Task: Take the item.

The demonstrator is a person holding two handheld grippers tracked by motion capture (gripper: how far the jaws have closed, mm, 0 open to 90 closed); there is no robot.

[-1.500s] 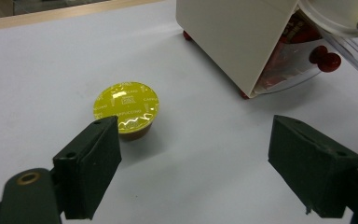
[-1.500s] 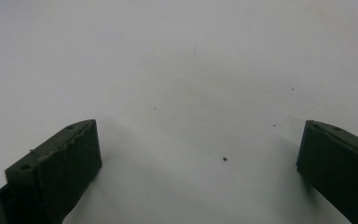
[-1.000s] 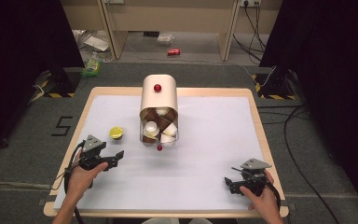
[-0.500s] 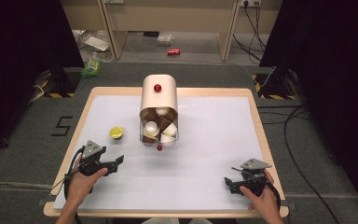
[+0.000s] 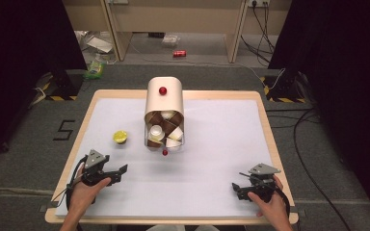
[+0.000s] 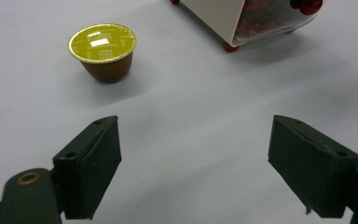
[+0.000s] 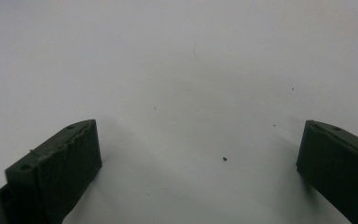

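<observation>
Our left claw (image 5: 118,169) has drawn back toward us, jaws apart and empty; the yellow-lidded coffee capsule (image 5: 120,137) sits on the table (image 5: 212,192) beside the capsule dispenser (image 5: 165,103); our right claw (image 5: 238,185) rests open.

A black "5" (image 5: 63,130) is marked on the grey floor left of the table (image 5: 265,125). The capsule (image 6: 103,49) has print on its yellow lid, too small to read.
</observation>
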